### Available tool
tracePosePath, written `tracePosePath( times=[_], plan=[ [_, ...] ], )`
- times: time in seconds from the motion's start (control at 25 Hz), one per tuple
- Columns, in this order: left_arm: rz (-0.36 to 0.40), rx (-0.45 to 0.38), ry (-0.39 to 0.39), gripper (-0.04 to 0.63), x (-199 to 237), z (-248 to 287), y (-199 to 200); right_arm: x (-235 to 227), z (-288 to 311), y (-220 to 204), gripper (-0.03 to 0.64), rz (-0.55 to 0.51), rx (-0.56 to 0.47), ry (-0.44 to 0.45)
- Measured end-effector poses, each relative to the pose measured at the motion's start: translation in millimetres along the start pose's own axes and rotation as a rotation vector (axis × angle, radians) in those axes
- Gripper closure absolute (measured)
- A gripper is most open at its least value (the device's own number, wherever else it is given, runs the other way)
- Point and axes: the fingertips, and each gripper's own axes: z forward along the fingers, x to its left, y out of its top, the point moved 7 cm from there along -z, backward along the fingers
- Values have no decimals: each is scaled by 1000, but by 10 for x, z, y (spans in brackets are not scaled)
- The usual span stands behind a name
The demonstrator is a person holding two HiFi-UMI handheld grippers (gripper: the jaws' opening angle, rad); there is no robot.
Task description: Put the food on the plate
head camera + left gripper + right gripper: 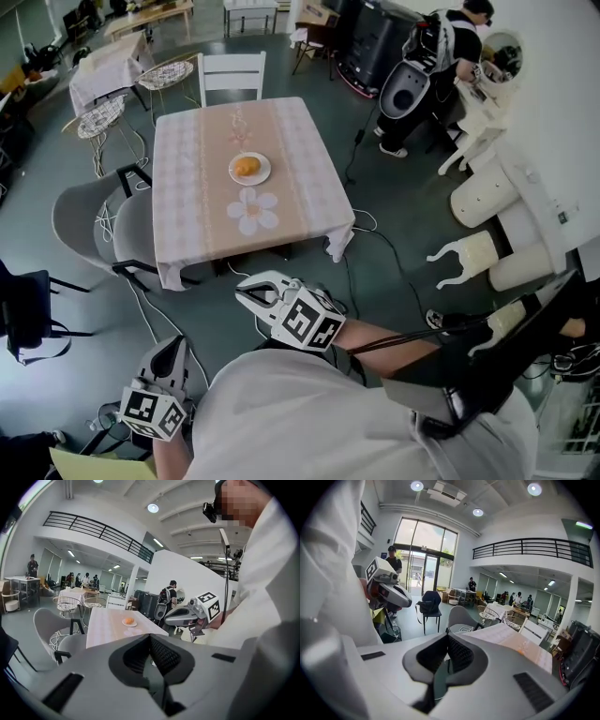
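A round orange-brown piece of food [247,166] lies on a small white plate [261,177] in the middle of the table with the pink cloth [197,159]. A flower-shaped mat [253,212] lies in front of the plate. Both grippers hang well short of the table, close to my body. My right gripper [251,293] is shut and holds nothing. My left gripper [174,350] is lower and to the left, shut and also without anything in it. In the left gripper view the plate [129,622] shows far off beyond the shut left gripper [150,637]. The right gripper [447,638] points past the table's edge [520,646].
A white chair [232,75] stands behind the table, and two grey chairs [89,220] stand at its left. Cables [380,239] run over the floor at the right. A person [450,42] works at the back right near white machine parts [487,202]. A black chair [23,314] is at left.
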Motion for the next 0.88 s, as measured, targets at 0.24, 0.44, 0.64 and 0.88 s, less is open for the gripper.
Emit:
tracePosePath(
  times=[0.24, 0.44, 0.64, 0.88],
  plan=[
    [-20, -10, 18, 586, 27, -74, -63, 44, 59, 141, 604, -29, -21, 27],
    [-20, -3, 8, 586, 26, -85, -105, 99, 57, 164, 604, -34, -23, 28],
    [-7, -7, -25, 586, -23, -48, -107, 143, 18, 131, 604, -29, -17, 18],
    [1, -7, -51, 586, -48, -14, -115, 160, -22, 84, 604, -17, -8, 5]
  ],
)
